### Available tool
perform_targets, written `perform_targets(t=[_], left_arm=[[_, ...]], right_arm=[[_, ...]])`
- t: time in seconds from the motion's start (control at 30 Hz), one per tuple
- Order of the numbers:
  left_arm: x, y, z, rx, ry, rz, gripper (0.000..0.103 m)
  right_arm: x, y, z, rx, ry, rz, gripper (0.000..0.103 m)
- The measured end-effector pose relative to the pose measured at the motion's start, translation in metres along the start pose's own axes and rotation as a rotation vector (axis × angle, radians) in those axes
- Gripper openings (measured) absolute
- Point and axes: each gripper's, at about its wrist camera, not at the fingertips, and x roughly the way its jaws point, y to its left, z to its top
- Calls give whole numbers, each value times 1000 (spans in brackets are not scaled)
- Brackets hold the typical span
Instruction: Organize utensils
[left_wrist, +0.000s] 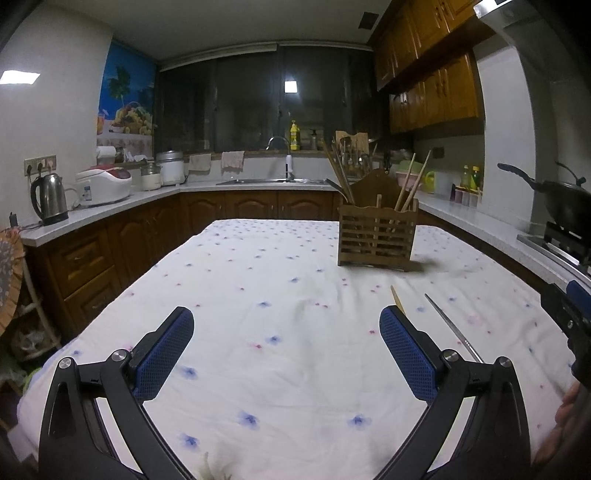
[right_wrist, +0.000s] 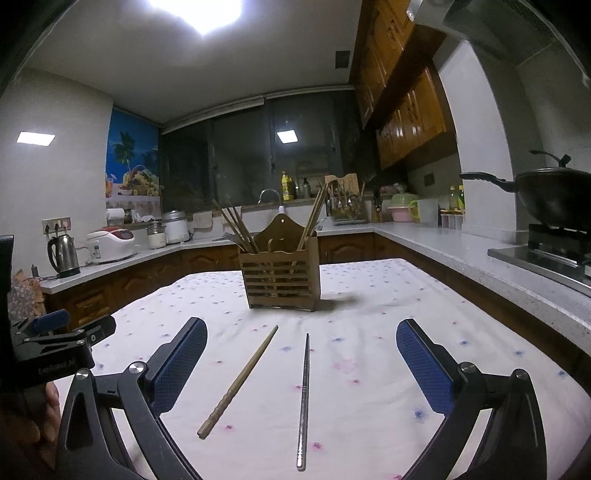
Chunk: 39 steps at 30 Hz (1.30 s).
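Note:
A wooden slatted utensil holder (right_wrist: 280, 275) (left_wrist: 376, 234) stands on the flowered tablecloth with several chopsticks leaning in it. A wooden chopstick (right_wrist: 240, 380) and a metal chopstick (right_wrist: 303, 398) lie side by side on the cloth in front of it. My right gripper (right_wrist: 301, 363) is open above them, both lying between its fingers' span. My left gripper (left_wrist: 286, 350) is open over bare cloth, to the left of the wooden chopstick (left_wrist: 398, 301) and the metal chopstick (left_wrist: 454, 326). The wooden one is partly hidden behind the left gripper's right finger.
The table (left_wrist: 258, 280) is ringed by kitchen counters. A kettle (left_wrist: 50, 199) and rice cooker (left_wrist: 105, 184) stand at left, a sink (left_wrist: 266, 181) at the back, a black wok (right_wrist: 550, 195) on the stove at right. A hand (right_wrist: 26, 424) holds the left gripper.

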Motion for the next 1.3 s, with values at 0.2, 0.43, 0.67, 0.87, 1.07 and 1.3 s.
perform_targets(t=[0.2, 0.43, 0.67, 0.87, 1.07, 1.3], left_arm=[[0, 0, 1, -4, 2, -4, 103], [-1, -1, 2, -2, 3, -6, 103], [-3, -5, 3, 16, 0, -6, 103], [-5, -6, 3, 18, -2, -3, 103], [-6, -5, 3, 24, -5, -2, 103], [-6, -6, 3, 24, -7, 0, 103]], right_arm=[[0, 1, 0, -2, -2, 4, 103], [-1, 4, 0, -5, -4, 11, 103], [-1, 5, 0, -4, -5, 14, 103], [-2, 6, 0, -4, -10, 17, 103], [-2, 6, 0, -4, -9, 17, 103], [-2, 5, 0, -3, -8, 17, 103]])
